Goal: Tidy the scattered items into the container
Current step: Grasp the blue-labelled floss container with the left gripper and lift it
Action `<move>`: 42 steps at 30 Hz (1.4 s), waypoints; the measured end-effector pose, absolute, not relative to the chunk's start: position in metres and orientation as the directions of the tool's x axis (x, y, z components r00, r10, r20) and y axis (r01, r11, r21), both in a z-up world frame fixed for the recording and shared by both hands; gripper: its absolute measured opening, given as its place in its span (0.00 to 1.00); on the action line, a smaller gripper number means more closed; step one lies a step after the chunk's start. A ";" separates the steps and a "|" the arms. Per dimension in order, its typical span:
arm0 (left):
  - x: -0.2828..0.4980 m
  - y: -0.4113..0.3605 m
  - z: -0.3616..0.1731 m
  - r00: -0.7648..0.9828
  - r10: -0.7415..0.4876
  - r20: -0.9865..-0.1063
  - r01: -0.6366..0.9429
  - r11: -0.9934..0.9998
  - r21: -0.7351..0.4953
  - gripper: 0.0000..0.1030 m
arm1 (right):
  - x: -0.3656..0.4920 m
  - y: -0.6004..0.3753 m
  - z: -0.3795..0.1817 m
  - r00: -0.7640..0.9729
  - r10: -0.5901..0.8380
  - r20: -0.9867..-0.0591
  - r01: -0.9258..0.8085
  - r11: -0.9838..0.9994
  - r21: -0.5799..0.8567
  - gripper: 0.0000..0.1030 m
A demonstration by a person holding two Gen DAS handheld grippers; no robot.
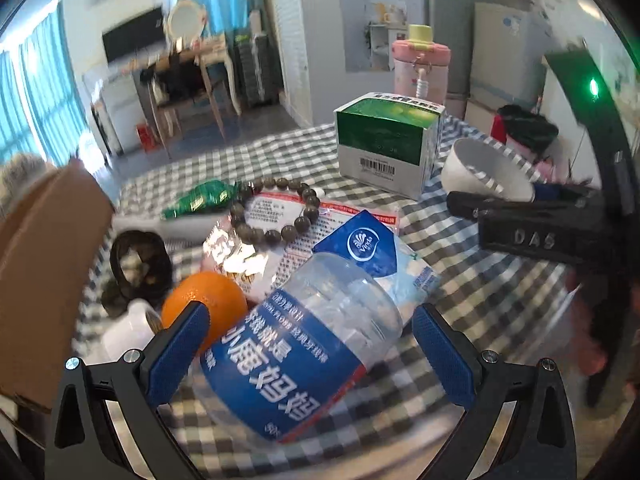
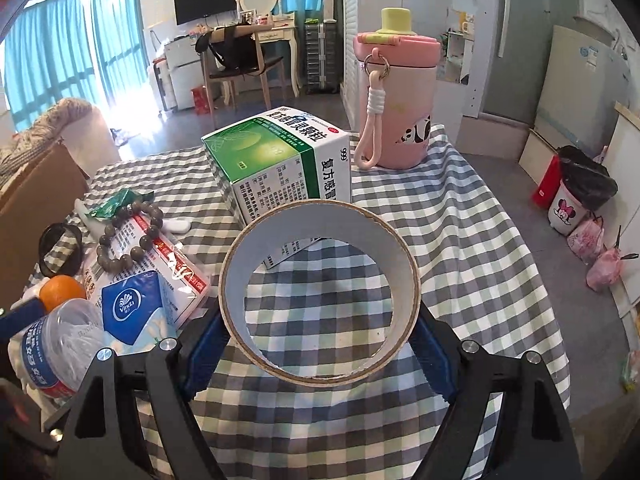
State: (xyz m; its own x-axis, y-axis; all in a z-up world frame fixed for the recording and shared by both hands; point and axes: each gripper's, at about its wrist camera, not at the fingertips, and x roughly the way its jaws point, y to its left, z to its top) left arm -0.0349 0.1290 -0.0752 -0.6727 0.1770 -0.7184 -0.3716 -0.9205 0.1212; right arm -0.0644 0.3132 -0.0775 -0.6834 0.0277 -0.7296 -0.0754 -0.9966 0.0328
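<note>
Two blue-padded grippers at work over a grey-and-white checked tablecloth. Right gripper pinching a white-cored ring of brown tape by its outer sides, ring upright and lifted above the cloth. Left gripper spread wide, pads either side of a clear plastic jar with a blue label lying on its side, not pressing it. Just beyond the jar: a round orange, a blue tissue packet, a string of brown beads on a printed sachet pack, a black hair tie. Left edge: brown cardboard box, open. Farther back: green-and-white medicine carton, then a pink flask with a yellow cap.
</note>
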 end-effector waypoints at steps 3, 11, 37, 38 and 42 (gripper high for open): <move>-0.032 0.129 -0.075 -0.674 0.176 -0.718 -0.394 -0.907 0.147 0.85 | -0.064 0.314 -0.076 -0.686 0.015 -0.728 -0.070 -0.997 0.045 0.81; -0.020 0.126 -0.058 -0.671 0.207 -0.711 -0.449 -0.878 0.168 0.67 | -0.061 0.309 -0.075 -0.687 -0.021 -0.726 -0.045 -0.996 0.072 0.81; -0.009 0.122 -0.078 -0.648 0.246 -0.721 -0.531 -0.824 0.196 0.95 | -0.051 0.305 -0.067 -0.696 -0.062 -0.716 -0.022 -0.994 0.107 0.81; -0.008 0.122 -0.080 -0.638 0.250 -0.728 -0.542 -0.817 0.195 0.97 | -0.050 0.306 -0.067 -0.696 -0.063 -0.715 -0.022 -0.994 0.108 0.81; -0.007 0.120 -0.083 -0.643 0.238 -0.728 -0.538 -0.817 0.208 0.90 | -0.050 0.303 -0.067 -0.695 -0.074 -0.715 -0.013 -0.993 0.115 0.81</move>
State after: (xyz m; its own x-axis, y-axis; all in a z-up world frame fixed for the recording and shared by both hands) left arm -0.0070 0.1204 -0.0834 -0.6430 0.2384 -0.7278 -0.5380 -0.8169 0.2078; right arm -0.0496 0.3031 -0.0673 -0.6948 -0.0738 -0.7154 -0.0129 -0.9933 0.1149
